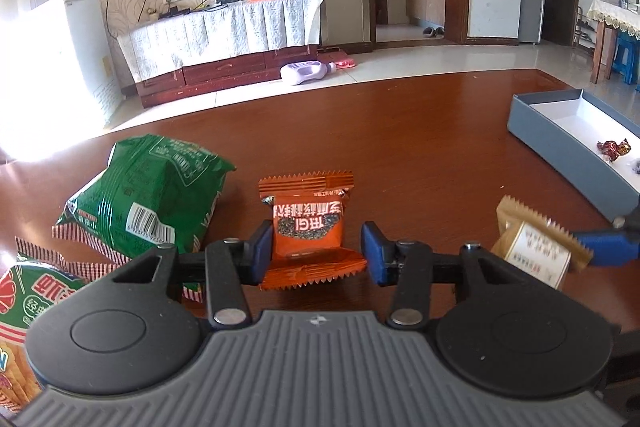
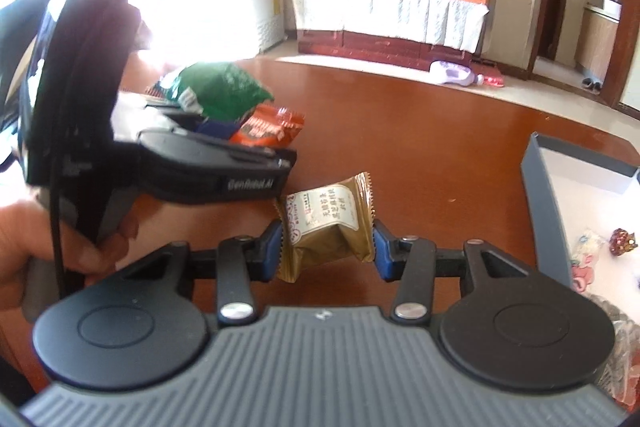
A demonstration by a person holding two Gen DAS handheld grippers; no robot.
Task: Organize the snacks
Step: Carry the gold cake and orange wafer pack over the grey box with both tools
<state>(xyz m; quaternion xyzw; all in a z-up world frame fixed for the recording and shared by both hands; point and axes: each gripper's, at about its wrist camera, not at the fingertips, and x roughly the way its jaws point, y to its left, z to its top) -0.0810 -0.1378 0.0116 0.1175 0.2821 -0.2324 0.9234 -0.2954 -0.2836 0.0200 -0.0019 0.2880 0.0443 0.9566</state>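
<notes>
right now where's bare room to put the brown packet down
The far half of the table is bare, from the green bag across to the grey box. The box's near-left floor is also bare. It is crowded around the orange packet, between the grippers, and by the candies.

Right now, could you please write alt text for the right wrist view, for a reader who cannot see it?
The right gripper pinches a brown snack packet between its blue fingers above a reddish wooden table. To its left, a hand holds the left gripper around an orange snack packet beside a green bag; a grey box sits right.
</notes>
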